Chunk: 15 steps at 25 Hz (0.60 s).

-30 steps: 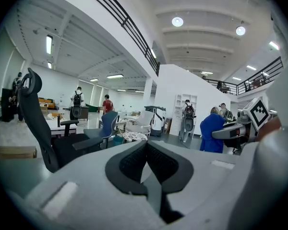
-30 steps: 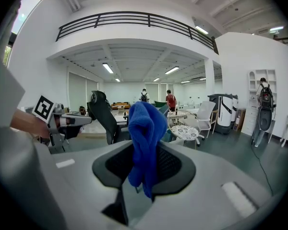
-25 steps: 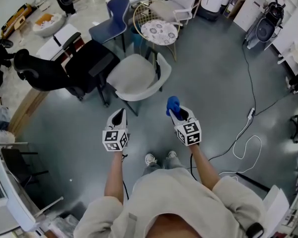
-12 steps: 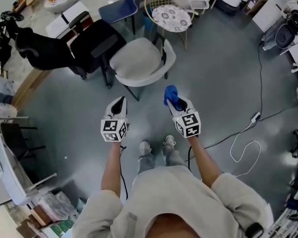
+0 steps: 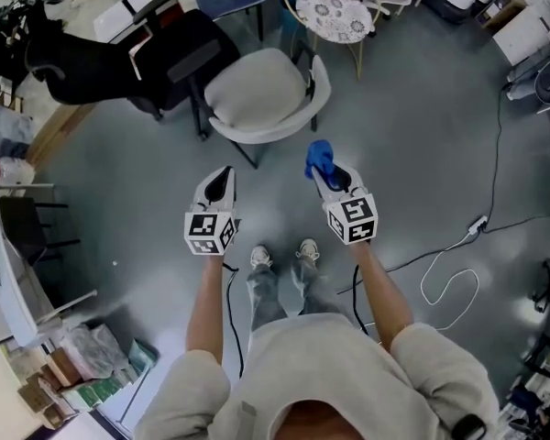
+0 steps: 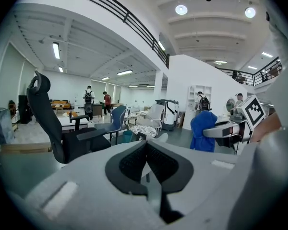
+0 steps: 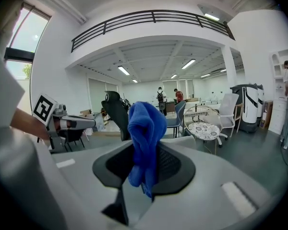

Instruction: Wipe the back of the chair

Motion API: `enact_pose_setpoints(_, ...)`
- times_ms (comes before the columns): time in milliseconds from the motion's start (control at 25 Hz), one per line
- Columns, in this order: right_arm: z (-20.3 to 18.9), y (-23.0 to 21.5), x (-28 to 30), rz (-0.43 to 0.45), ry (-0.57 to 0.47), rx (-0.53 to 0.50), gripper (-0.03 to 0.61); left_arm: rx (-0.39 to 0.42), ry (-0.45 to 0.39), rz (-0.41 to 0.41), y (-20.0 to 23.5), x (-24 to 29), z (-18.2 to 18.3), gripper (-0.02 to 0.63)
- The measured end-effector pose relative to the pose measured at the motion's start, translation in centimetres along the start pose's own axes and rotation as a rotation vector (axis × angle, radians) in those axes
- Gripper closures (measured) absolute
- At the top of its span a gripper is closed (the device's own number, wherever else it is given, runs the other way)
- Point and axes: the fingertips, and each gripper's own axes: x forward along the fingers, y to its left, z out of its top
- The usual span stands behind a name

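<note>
**Blue cloth gripped, grey chair just ahead**

The person stands on the grey floor (image 5: 412, 154) with both arms out in front. The right tongs (image 5: 324, 170) are clamped on a crumpled blue cloth (image 5: 318, 157). The right gripper view shows it plainly: the cloth (image 7: 145, 128) is pinched between the dark pads and bunches up above them. The left tongs (image 5: 223, 176) carry nothing, and in the left gripper view they (image 6: 145, 146) are pressed together with only air in front.

The light grey chair with the curved back (image 5: 261, 94) sits straight ahead of the person, its backrest rim (image 5: 298, 128) turned towards the tongs. The cloth hovers near that rim, on its right end, and seems apart from it. A black office chair (image 5: 92, 62) stands to the left of the grey one. A round patterned tabletop (image 5: 335, 12) lies beyond it, and a white cable (image 5: 445, 278) loops over the floor at the right.
</note>
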Motion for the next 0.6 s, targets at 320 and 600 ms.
enact_pose_setpoints(320,-4.0,0.2,3.5,0.008,0.031,0.009,0.472,-0.026,0.024,-0.007,1.6,2.5,-4.6,0.612)
enact_pose_setpoints(600,-6.4,1.8,6.3,-0.001,0.028,-0.003,0.472,-0.059,0.017,-0.016,4.6,4.0,-7.7,0.612)
